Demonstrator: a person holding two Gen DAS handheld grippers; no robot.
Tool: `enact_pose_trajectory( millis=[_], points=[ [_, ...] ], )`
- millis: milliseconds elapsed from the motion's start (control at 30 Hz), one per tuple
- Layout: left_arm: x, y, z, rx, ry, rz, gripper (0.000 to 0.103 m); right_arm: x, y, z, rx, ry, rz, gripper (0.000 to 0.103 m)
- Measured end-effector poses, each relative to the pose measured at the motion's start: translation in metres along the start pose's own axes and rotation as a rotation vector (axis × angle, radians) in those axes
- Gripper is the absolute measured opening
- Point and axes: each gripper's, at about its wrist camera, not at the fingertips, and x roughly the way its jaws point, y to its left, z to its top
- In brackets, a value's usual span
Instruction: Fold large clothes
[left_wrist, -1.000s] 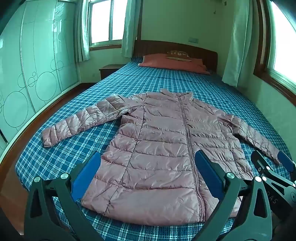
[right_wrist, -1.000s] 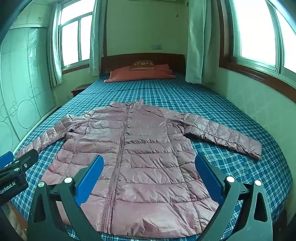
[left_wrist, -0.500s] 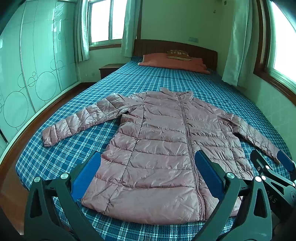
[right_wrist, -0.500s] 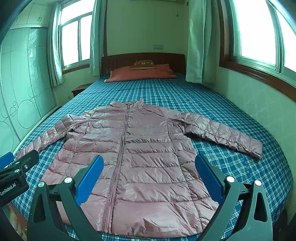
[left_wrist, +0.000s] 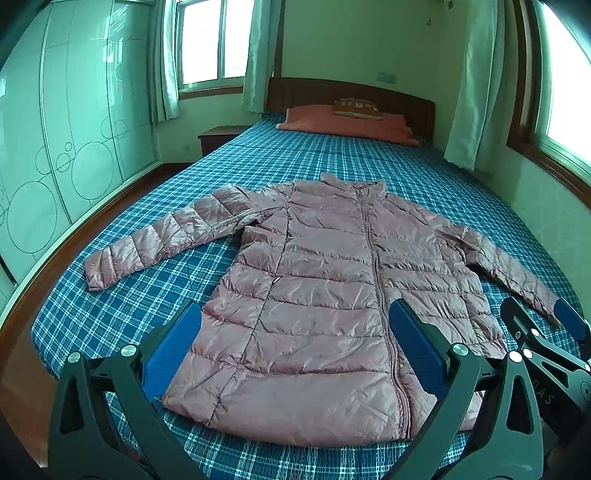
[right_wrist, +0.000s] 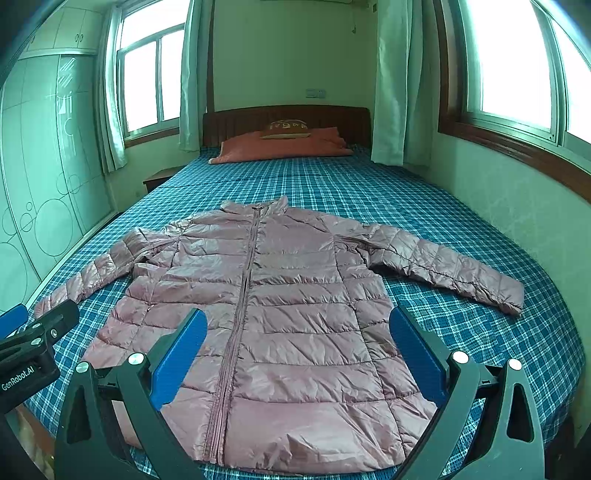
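Note:
A pink quilted puffer jacket (left_wrist: 332, 295) (right_wrist: 280, 314) lies flat and zipped on the blue checked bed (left_wrist: 280, 155) (right_wrist: 424, 206), collar toward the headboard, both sleeves spread outward. My left gripper (left_wrist: 295, 343) hovers open above the hem on the jacket's left half, holding nothing. Over the hem's right half my right gripper (right_wrist: 298, 343) is likewise open and empty. Each gripper shows at the edge of the other's view: the right gripper (left_wrist: 543, 332) beside the right cuff, the left gripper (right_wrist: 33, 332) beside the left cuff.
A red pillow (left_wrist: 343, 122) (right_wrist: 280, 147) lies by the wooden headboard (right_wrist: 288, 118). A wardrobe with circle patterns (left_wrist: 55, 147) lines the left wall beyond a strip of wooden floor (left_wrist: 22, 314). The right wall (right_wrist: 517, 206) runs along the bed's right edge. A nightstand (left_wrist: 218, 136) stands far left.
Both views have shifted only slightly; the jacket sits marginally lower and nearer in frame. Nothing was grasped or released.

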Motion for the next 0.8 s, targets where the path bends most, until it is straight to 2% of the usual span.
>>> enact_pose_trajectory(
  millis=[800],
  points=[
    [0.0031,-0.0020,-0.0033,0.002,0.005,0.001,0.101,0.0011,-0.0002,-0.0014,-0.003,0.001,0.002,0.098]
  ],
)
